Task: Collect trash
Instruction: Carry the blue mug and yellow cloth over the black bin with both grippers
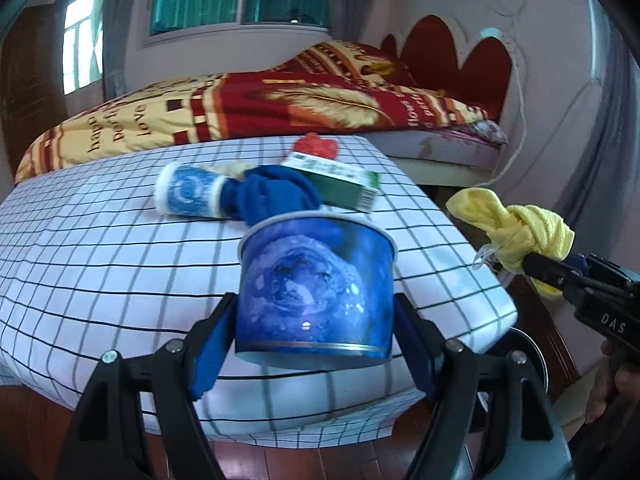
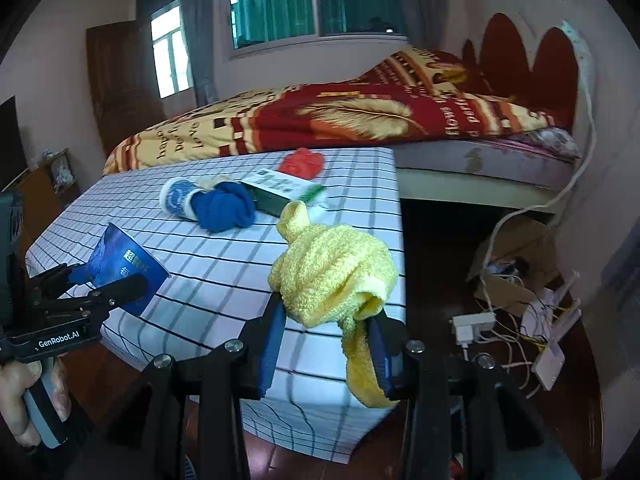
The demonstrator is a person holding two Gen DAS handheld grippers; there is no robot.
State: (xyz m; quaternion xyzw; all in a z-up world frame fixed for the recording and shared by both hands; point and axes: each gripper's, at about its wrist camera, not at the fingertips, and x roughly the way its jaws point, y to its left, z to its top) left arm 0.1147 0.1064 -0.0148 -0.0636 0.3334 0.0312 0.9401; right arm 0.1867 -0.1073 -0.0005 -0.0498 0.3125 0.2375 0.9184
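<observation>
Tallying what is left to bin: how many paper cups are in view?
2. One blue paper cup is gripped between the left gripper fingers above the checked table. The other cup lies on its side on the table beside the blue cloth. None seems hidden.

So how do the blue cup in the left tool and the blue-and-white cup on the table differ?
The blue cup is upright, clamped in the left tool; the blue-and-white cup lies on its side on the checked tablecloth. The held cup is all blue; the lying one has white ends. Both look like disposable cups.
</observation>
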